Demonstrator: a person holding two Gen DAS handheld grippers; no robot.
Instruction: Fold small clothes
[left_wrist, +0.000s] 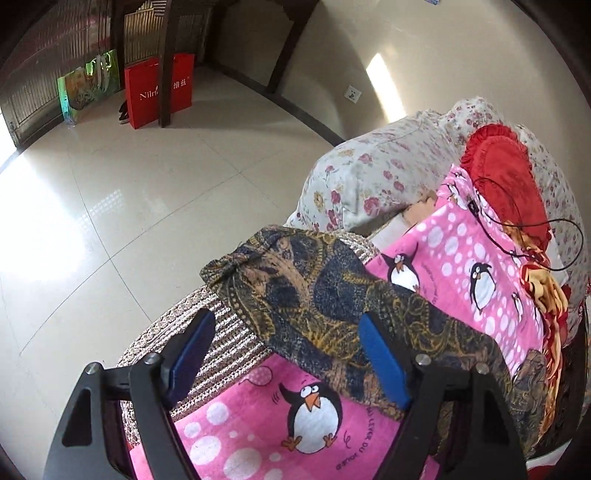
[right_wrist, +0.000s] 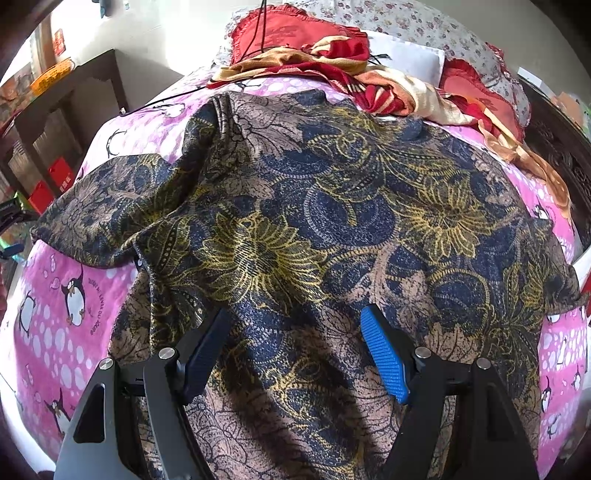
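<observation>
Left wrist view: the left tool (left_wrist: 288, 354) hangs over the near corner of the bed, its blue-padded fingers (left_wrist: 382, 360) standing wide apart with nothing clamped between them. Below it lies the dark blue, tan and yellow floral-print garment (left_wrist: 325, 291), one end draped across the bed's corner over a grey woven mat (left_wrist: 221, 332); the right pad sits just above the cloth, whether touching I cannot tell. The garment rests on a pink fleece blanket with penguins and white dots (left_wrist: 454, 258). Toward the far end of the bed are a round red frilled cushion (left_wrist: 506, 177) and a white quilt with small red flowers (left_wrist: 373, 170). On the glossy tiled floor (left_wrist: 129, 203), well apart from the bed, stands a red paper bag (left_wrist: 142, 92).

Right wrist view: the right tool (right_wrist: 295, 349) is above the middle of the spread garment (right_wrist: 332, 206), fingers apart and empty. The garment covers most of the pink blanket (right_wrist: 48, 317). A crumpled red and gold cloth (right_wrist: 354, 70) lies at the bed's far edge.
</observation>
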